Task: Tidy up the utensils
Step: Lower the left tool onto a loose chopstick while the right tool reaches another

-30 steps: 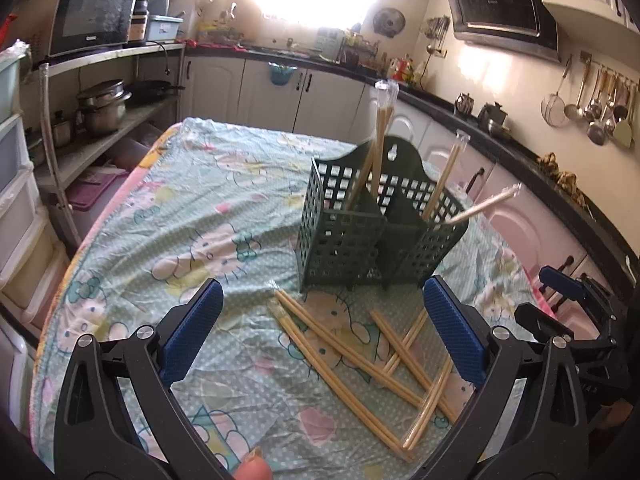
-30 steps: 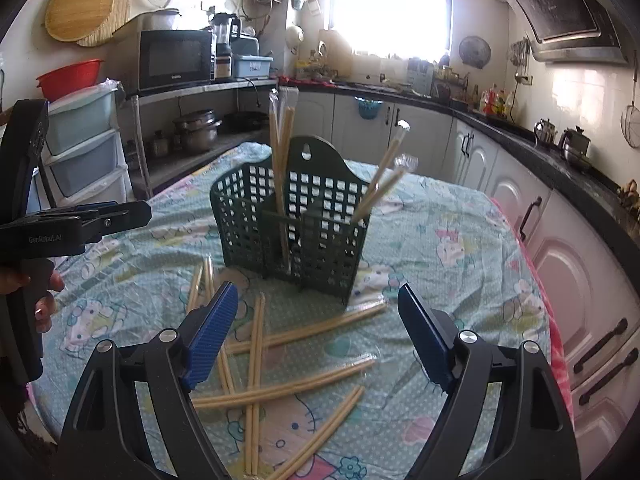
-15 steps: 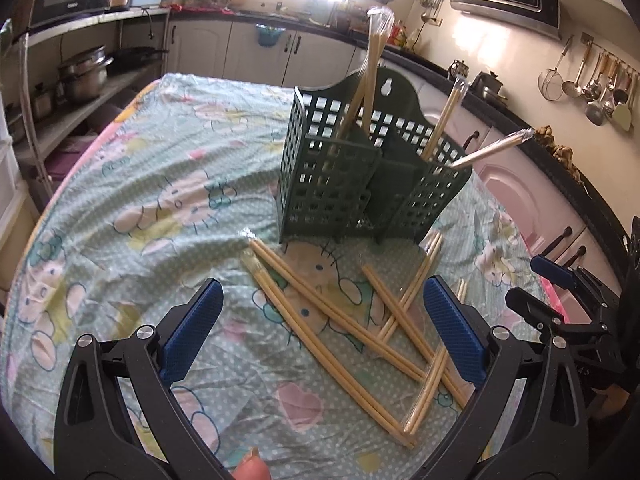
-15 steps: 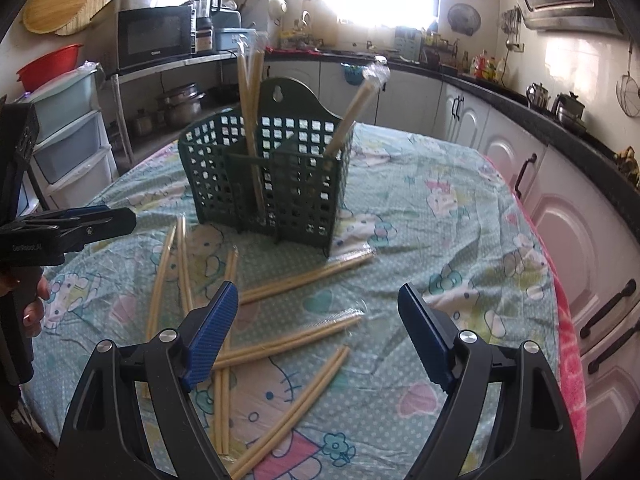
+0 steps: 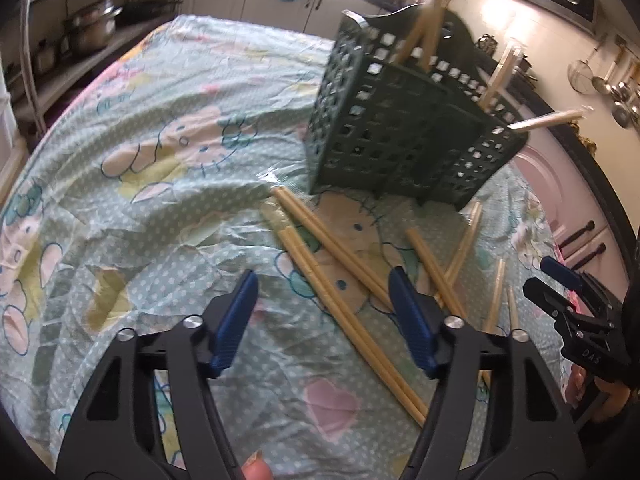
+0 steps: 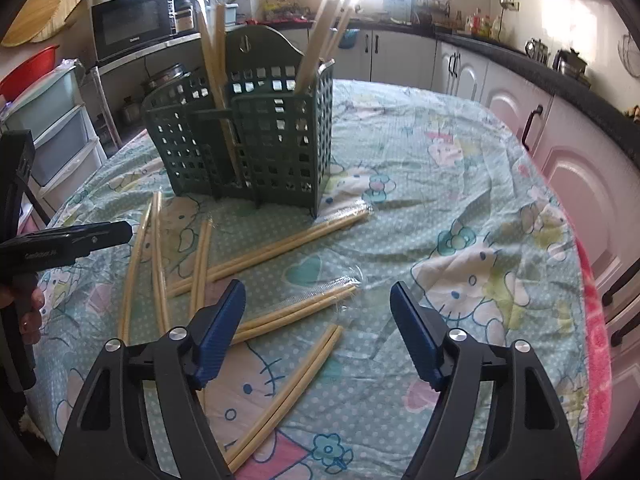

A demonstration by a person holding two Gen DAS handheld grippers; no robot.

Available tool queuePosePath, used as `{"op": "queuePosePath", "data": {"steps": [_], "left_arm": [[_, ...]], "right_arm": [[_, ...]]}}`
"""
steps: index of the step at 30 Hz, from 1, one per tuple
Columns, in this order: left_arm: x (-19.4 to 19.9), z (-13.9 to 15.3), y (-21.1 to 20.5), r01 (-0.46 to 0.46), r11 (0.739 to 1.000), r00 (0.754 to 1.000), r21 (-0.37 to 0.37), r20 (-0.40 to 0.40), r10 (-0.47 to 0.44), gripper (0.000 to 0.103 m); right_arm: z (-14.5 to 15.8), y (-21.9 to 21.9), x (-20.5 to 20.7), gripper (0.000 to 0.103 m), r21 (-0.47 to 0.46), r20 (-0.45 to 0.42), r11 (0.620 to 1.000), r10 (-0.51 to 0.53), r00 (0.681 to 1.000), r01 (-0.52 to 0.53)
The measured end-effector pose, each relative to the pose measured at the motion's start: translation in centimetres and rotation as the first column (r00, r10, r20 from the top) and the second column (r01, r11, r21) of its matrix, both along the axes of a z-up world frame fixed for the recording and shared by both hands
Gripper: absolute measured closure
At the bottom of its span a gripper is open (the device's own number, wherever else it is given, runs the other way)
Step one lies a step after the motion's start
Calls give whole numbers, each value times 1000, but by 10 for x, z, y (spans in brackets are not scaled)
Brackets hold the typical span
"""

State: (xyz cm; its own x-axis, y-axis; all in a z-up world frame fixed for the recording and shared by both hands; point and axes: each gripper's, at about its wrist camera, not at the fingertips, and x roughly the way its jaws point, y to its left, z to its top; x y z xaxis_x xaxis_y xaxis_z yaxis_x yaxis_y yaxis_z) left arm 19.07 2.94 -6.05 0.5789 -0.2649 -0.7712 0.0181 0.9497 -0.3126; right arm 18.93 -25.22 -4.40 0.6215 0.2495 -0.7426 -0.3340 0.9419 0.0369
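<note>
1. The left gripper (image 5: 322, 306) has its fingers spread apart, grasping nothing, above a pair of wrapped chopsticks (image 5: 348, 300) lying between them on the table (image 5: 120, 208).
2. The right gripper (image 6: 318, 316) is likewise released, over more loose chopsticks (image 6: 292, 314).
3. A green slotted utensil basket (image 6: 256, 132) stands ahead of both grippers, holding upright chopsticks (image 6: 214, 64).

A dark green plastic lattice basket (image 6: 256, 136) and pale yellow wooden chopsticks (image 6: 276, 248) sit on a mint polka-dotted cartoon-cat tablecloth (image 6: 460, 208).
</note>
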Motion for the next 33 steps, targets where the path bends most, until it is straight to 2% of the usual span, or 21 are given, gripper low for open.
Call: {"op": "queuePosePath", "data": {"steps": [5, 7, 13, 20, 25, 33], "left_arm": [[13, -7, 12, -23, 998, 999, -54, -49, 21, 61], [19, -9, 16, -36, 998, 997, -60, -64, 32, 70], [32, -14, 27, -66, 994, 994, -89, -98, 58, 81], [41, -15, 34, -86, 989, 991, -120, -116, 72, 84], [44, -16, 35, -86, 988, 991, -126, -117, 72, 85], [47, -17, 36, -90, 988, 990, -124, -115, 76, 88]], "right_arm": [[-4, -2, 8, 36, 19, -37, 1000, -14, 999, 15], [-7, -3, 12, 39, 35, -62, 999, -17, 998, 19], [-15, -7, 22, 45, 83, -136, 995, -37, 990, 48], [-29, -13, 41, 57, 167, -249, 979, -73, 966, 117], [-30, -14, 50, 58, 186, -263, 973, -82, 961, 134], [-32, -15, 64, 76, 176, -272, 975, -88, 958, 139]]}}
